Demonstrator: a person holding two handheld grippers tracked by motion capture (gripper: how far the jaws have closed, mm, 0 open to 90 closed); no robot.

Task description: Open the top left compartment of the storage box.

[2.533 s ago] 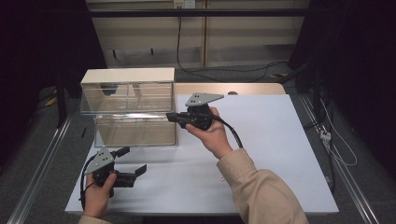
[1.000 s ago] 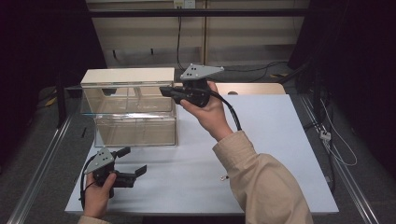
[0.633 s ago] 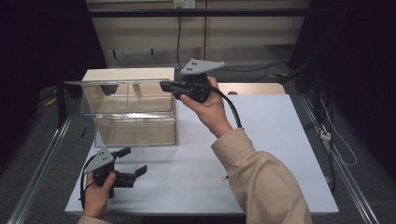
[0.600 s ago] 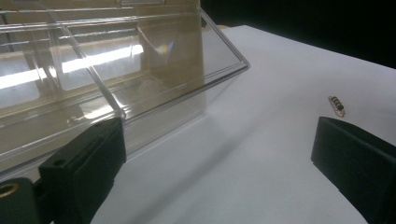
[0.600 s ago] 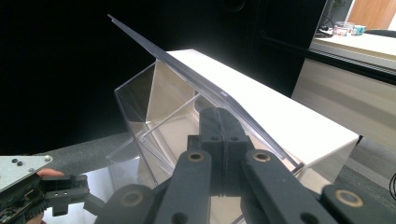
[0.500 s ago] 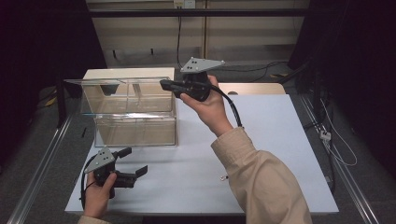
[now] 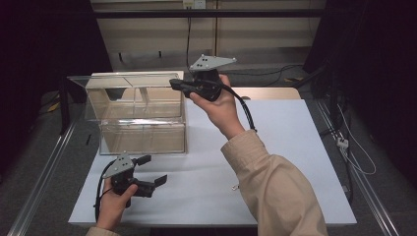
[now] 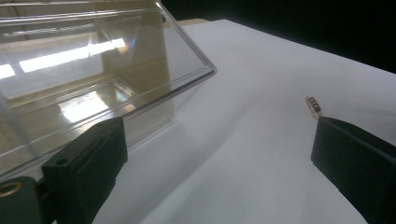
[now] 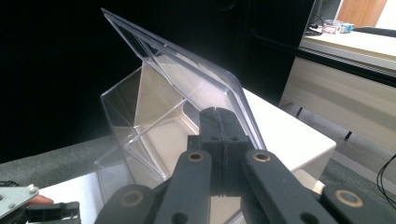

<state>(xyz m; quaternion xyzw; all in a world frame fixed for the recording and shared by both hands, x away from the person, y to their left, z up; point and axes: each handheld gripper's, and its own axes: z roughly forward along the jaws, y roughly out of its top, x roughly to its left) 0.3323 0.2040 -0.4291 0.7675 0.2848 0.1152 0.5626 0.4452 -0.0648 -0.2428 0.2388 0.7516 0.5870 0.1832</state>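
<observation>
Setting: we see a white table (image 7: 275, 162) in a dark room, with pale panelling along the top of the high view.
Right gripper: our right gripper (image 7: 173, 82) sits in the upper middle of the high view, raised above the table; its jaws are pressed together, and in the right gripper view (image 9: 218, 122) they meet flat with no gap.
What it clamps: the jaw tips sit at the right-hand edge of the clear lid (image 7: 125, 78); the lid's corner appears to lie between them, though we cannot see the pinch itself.
Lid: lifted off the box's front, tilted, slanting from upper left to lower right in the right gripper view (image 9: 187, 70).
Box: the clear plastic box (image 7: 142, 130) stands in the left middle of the high view, on the table's far left part, open below the raised lid; clear dividers show inside it (image 9: 140, 130).
Left gripper: our left gripper (image 7: 155, 169) is in the lower left of the high view, held low over the table just in front of the box, jaws well apart with nothing between them.
Left gripper view: the two black jaws stand at the lower left and lower right of the frame, the box's clear wall (image 8: 93, 84) filling the upper left.
Small part: a tiny striped piece (image 8: 314, 105) lies on the white surface right of centre; we cannot tell what it is.
</observation>
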